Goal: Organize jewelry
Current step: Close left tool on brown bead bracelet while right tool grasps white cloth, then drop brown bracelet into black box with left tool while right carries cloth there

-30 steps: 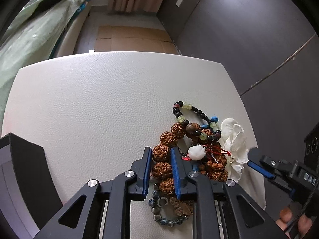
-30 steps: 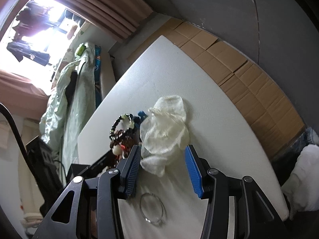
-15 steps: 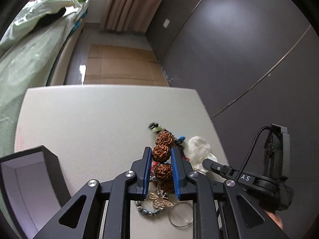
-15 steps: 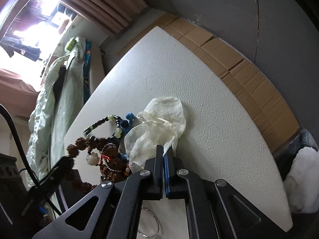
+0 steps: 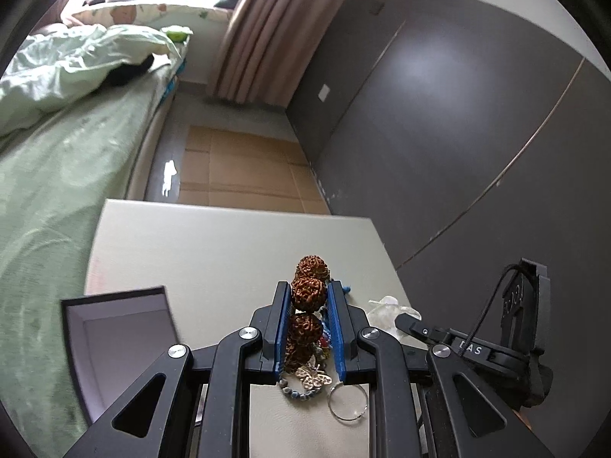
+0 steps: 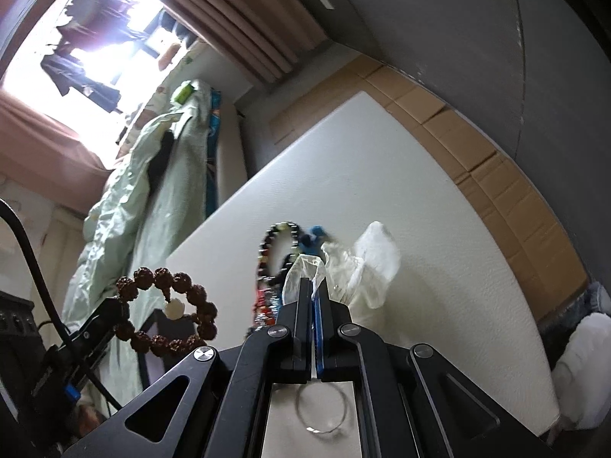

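Bracelet: the loop of large, knobbly brown seed beads with one white carved bead point(image 6: 168, 307) hangs in the air, off the white textured tabletop point(image 5: 214, 252), above and just beside the open box.
Left gripper: the left gripper point(image 5: 308, 294) is clamped on one brown bead, blue pads pressing it from both sides — the rest of the loop dangles below.
Right gripper: the right gripper point(image 6: 314, 288) is pinched fully together on a fold of the crumpled, translucent white plastic bag point(image 6: 362, 267), which it appears to hold away from the pile.
Box: the dark open jewellery box with a pale lining point(image 5: 118, 336) sits at the table's near left edge; its inside looks bare from here.
Pile left behind: a black-and-green beaded bracelet point(image 6: 277, 246), a thin silver wire ring point(image 5: 348, 400), a small silver butterfly charm point(image 5: 314, 374) and other mixed strands lie close together under the grippers.
Doing it well: I judge the step to be carrying the bracelet to the box — raise it until the dangling beads pass over the rim, centre it, lower it, then let go. Keep the bag pinned so nothing snags.
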`<state>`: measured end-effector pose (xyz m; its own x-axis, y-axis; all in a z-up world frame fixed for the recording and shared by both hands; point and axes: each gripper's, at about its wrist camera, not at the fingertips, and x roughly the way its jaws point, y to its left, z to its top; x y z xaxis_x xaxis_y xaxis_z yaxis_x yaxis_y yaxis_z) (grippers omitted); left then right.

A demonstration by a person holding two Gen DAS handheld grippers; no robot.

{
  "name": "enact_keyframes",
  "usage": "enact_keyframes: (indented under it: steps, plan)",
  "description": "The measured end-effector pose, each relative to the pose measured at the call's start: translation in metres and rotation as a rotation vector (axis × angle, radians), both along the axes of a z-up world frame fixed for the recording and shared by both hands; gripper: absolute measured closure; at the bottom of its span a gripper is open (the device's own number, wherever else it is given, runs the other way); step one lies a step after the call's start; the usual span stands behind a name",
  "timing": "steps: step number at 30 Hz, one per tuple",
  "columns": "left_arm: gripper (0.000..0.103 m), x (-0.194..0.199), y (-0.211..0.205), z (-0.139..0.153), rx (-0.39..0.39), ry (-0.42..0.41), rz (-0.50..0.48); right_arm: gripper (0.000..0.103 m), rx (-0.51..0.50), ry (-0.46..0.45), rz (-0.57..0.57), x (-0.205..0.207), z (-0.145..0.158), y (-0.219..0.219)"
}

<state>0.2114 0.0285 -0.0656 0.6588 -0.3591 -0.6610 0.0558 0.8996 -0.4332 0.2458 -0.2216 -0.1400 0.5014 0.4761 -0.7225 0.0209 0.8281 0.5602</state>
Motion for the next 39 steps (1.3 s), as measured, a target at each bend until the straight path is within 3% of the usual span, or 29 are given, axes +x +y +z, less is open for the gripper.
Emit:
enact_keyframes:
  steps: [11,23,39]
  plan:
    - [0.083,-0.040,0.028,0.036,-0.019,-0.099,0.081,0.100,0.072,-0.130,0.106,-0.022,0.033,0.027]
    - [0.083,-0.062,0.068,0.056,-0.042,-0.153,0.163,0.100,0.153,-0.217,0.241,-0.035,0.049,0.079]
    - [0.083,-0.079,0.121,0.064,-0.096,-0.172,0.276,0.100,0.185,-0.215,0.435,-0.039,0.044,0.180]
